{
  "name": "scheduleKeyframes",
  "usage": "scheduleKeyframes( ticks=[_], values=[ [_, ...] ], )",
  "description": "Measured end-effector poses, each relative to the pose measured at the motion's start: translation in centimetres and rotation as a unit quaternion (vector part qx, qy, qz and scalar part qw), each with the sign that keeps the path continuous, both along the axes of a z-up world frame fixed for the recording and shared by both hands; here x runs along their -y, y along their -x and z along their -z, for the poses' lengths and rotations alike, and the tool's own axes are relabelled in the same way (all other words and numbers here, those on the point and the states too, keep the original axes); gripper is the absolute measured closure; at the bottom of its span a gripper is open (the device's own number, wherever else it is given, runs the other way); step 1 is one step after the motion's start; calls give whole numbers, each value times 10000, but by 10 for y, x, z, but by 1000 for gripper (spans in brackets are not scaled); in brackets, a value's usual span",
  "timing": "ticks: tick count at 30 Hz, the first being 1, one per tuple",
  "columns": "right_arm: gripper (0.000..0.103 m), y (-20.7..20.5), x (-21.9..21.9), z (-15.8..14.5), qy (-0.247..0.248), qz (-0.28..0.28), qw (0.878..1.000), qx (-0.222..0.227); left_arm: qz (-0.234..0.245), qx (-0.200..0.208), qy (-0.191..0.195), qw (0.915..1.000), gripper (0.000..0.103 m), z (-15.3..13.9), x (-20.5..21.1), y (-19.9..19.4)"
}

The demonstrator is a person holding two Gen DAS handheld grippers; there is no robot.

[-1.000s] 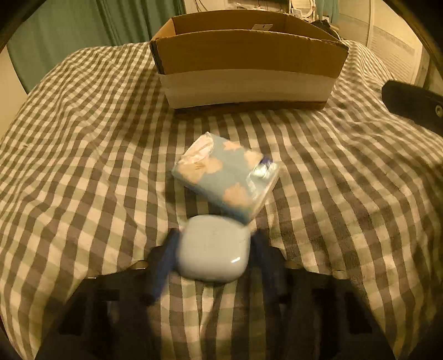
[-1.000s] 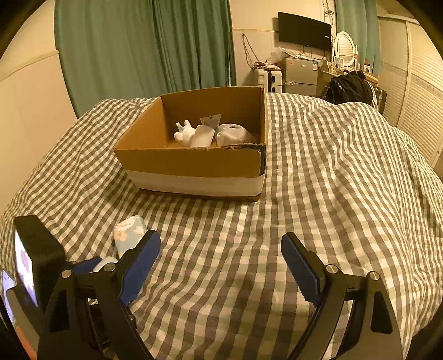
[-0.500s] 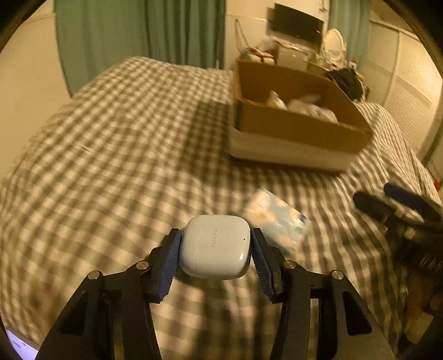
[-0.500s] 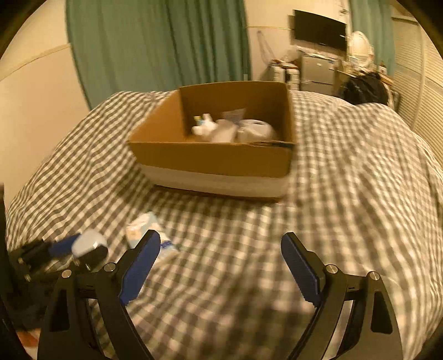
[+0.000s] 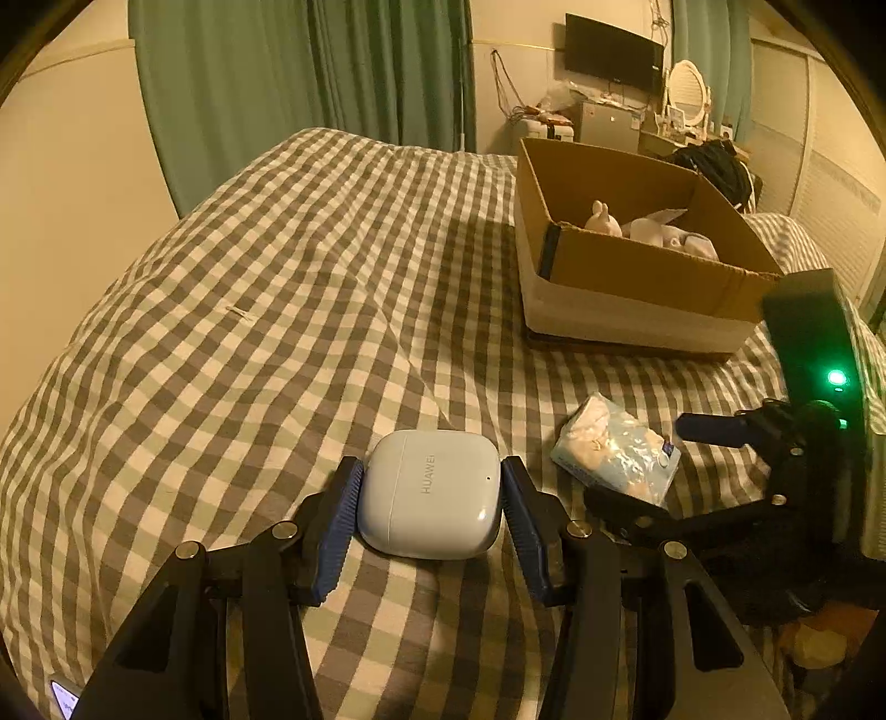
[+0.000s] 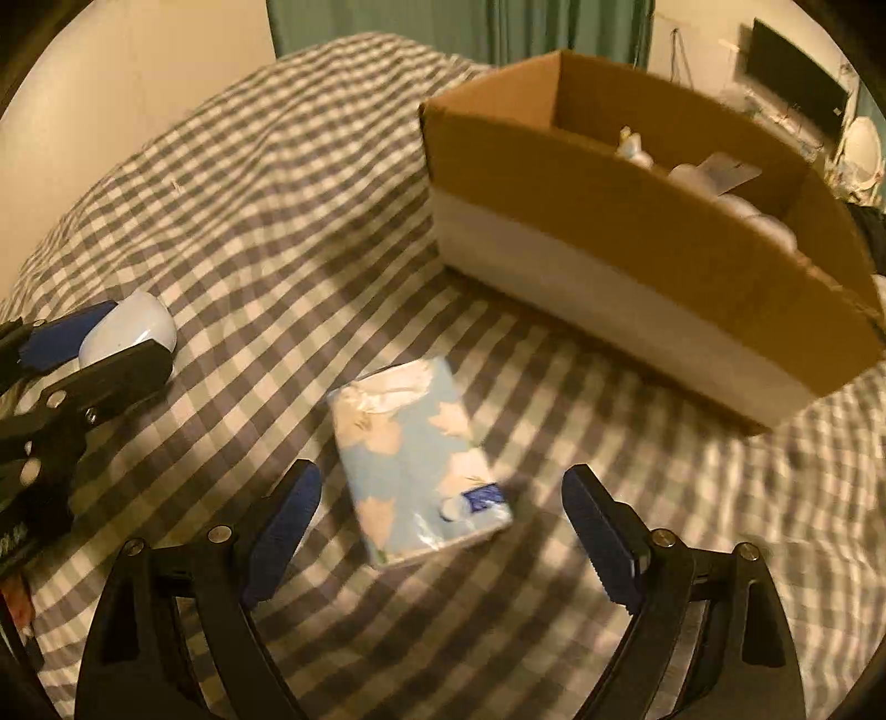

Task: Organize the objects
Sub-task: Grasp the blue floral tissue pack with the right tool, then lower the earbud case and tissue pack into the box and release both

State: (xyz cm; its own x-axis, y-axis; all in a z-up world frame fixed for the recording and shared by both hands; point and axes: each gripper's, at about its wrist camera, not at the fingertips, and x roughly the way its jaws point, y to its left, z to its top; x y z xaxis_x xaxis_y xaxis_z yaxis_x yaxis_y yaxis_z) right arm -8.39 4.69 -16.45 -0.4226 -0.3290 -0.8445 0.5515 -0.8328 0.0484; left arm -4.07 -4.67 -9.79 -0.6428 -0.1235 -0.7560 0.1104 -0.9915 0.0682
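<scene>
My left gripper (image 5: 432, 498) is shut on a white earbud case (image 5: 429, 493) and holds it above the checked bedspread; the case also shows in the right wrist view (image 6: 130, 329). A light blue tissue pack (image 6: 418, 459) with pale flowers lies on the bed between and just ahead of the fingers of my right gripper (image 6: 440, 518), which is open and empty. The pack also shows in the left wrist view (image 5: 617, 454), right of the case. An open cardboard box (image 6: 637, 266) stands beyond it, also in the left wrist view (image 5: 637, 277).
The box holds a small white figurine (image 5: 603, 219) and white soft items (image 5: 673, 235). The checked bedspread (image 5: 277, 310) covers the whole bed. Green curtains (image 5: 310, 77) and furniture with a TV (image 5: 612, 52) stand behind it.
My left gripper lifted the earbud case off the bed and swung left. My right gripper moved down and forward until the tissue pack lay between its open fingers.
</scene>
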Motion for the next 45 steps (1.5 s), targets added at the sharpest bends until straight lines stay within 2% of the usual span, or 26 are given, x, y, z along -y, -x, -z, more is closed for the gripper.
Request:
scheduleKeyframes(
  ticks=[4,5,12,20,26,32,39,45],
  values=[
    [40,1,4,8,-114,-18,9999,105,24,8,-34,10000,52,2,-1,0],
    [41,0,4,9,-130,-21,9998,118,38,11,-41,10000,52,2,-2,1],
    [43,-16,-8,-3,-30,279,9996,-102,200,97,-46,9997,52,2,-9,-2],
    [43,-51,-30,-46,62,702,9945,-780,361,161,-78,9992,52,-4,-25,-12],
    [43,-76,-41,-70,196,827,9918,-956,593,88,-207,9980,52,-19,-41,-26],
    [43,-98,-64,-91,268,1012,9896,-987,840,-52,-209,9962,52,-40,-60,-31],
    [43,-105,-87,-128,161,1258,9826,-1356,996,-319,-275,9941,52,-76,-68,-26],
    [43,-98,-102,-165,179,1412,9744,-1739,1164,-541,-409,9909,52,-110,-71,-7]
  ],
)
